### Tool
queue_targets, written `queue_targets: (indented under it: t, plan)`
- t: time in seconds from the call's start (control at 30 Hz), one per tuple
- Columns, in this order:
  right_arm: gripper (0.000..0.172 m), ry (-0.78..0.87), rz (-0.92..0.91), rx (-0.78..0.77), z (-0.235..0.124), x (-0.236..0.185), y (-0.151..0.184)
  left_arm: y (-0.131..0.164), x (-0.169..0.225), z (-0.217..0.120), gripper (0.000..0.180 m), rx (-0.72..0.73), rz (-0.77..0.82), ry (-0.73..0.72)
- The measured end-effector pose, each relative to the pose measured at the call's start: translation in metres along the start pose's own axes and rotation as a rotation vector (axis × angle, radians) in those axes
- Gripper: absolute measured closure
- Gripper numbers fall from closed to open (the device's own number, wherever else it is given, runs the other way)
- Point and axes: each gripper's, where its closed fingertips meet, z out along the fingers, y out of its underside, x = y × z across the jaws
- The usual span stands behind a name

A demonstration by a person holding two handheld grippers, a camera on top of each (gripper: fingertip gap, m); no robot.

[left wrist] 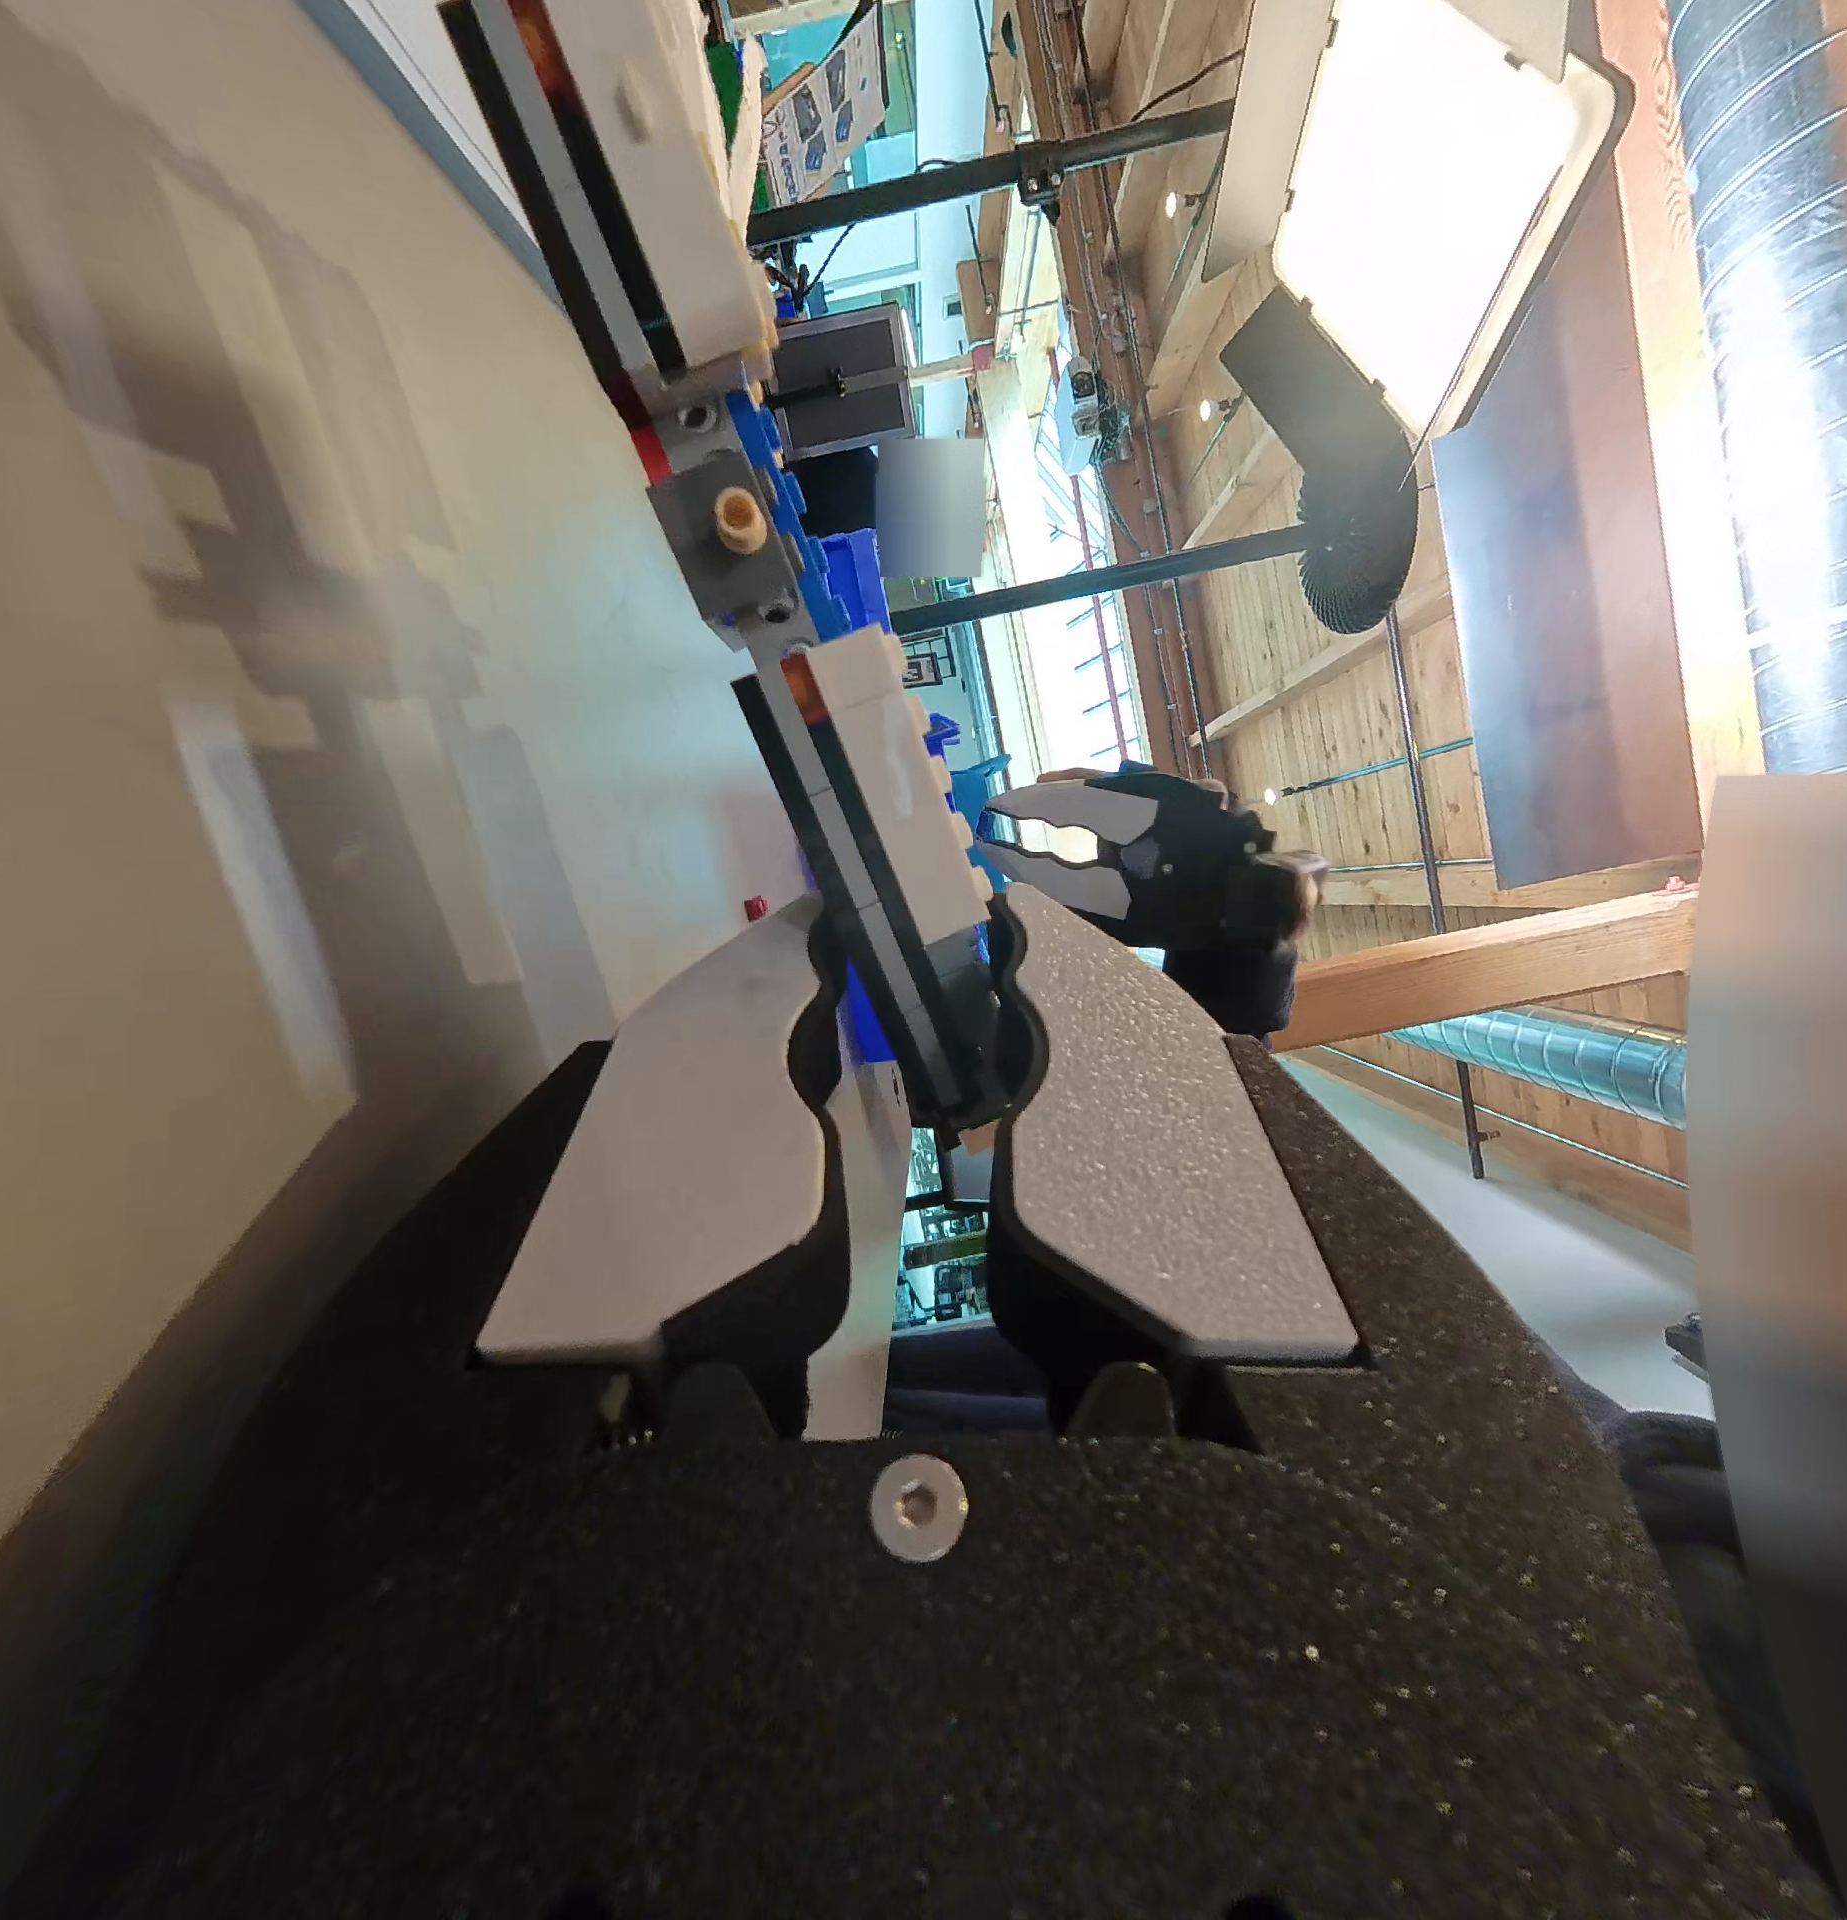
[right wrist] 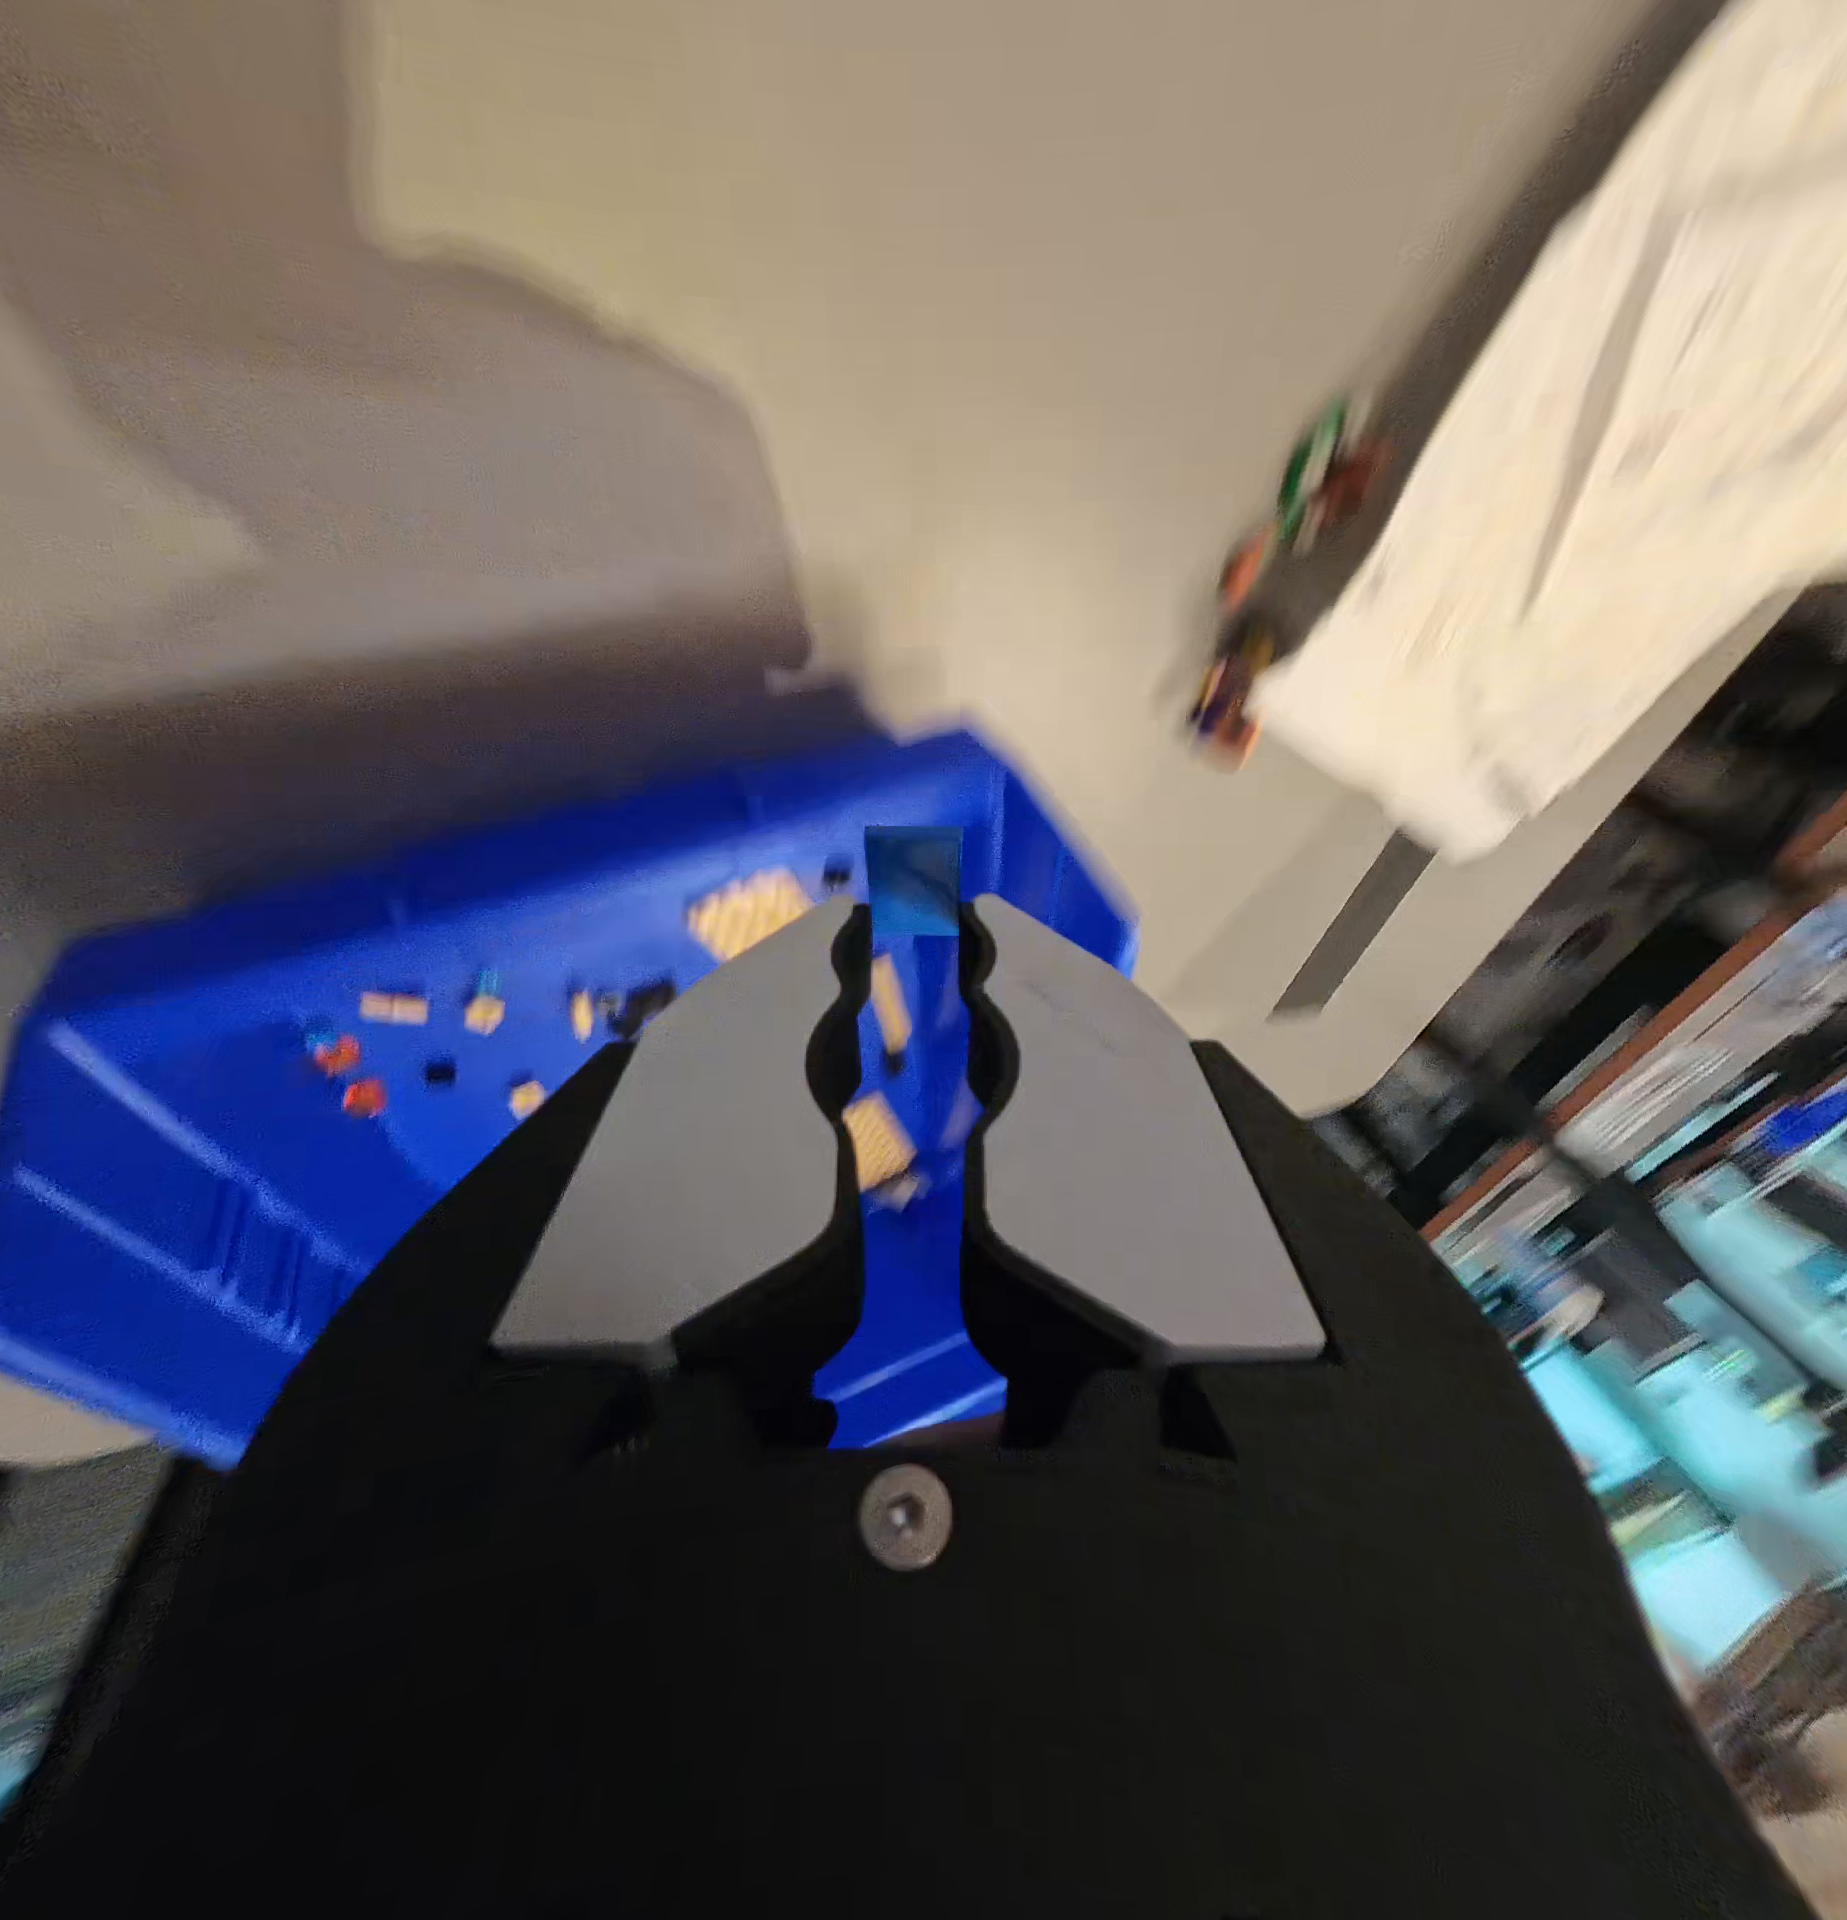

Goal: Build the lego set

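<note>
Clamping a long toy-brick assembly (left wrist: pixel 877 894) of white, grey and black layers, the left gripper (left wrist: pixel 903 935) is rolled hard onto its side, so the table (left wrist: pixel 545 582) runs up the left of its view and the wooden ceiling fills the right. Both pads press on the assembly's near end, and the rest of it reaches away from the fingers toward a grey block (left wrist: pixel 727 540) with a tan peg and more white bricks beyond. The right gripper (left wrist: pixel 992 836) shows farther off in that view, just beside the assembly's studded edge, fingertips aimed at it.

In the right wrist view, the right gripper (right wrist: pixel 914 904) is pitched down over a blue bin (right wrist: pixel 275 1039) that holds small loose pieces in tan, red and black. Its fingertips are closed on a small translucent blue brick (right wrist: pixel 912 878), which stands up past the tips. The surroundings are smeared with blur; a white cloth (right wrist: pixel 1584 436) lies at the table's far right.
</note>
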Motion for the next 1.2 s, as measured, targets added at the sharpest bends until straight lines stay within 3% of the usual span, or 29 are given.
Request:
queue_targets:
  t: [0.23,0.43,0.67,1.2]
  plan:
    - [0.156,0.177,-0.396,0.402,-0.038,0.001,-0.182,0.010,0.010,0.001,0.155,-0.039,0.041,0.048]
    - [0.156,0.241,-0.560,0.587,-0.058,0.000,-0.263,0.015,0.022,0.000,0.155,-0.061,0.080,0.125]
    - [0.156,0.266,-0.632,0.627,-0.065,0.005,-0.294,0.019,0.031,-0.002,0.154,-0.081,0.096,0.191]
    - [0.156,0.334,-0.707,0.607,-0.072,0.010,-0.306,0.018,0.040,-0.007,0.153,-0.067,0.103,0.269]
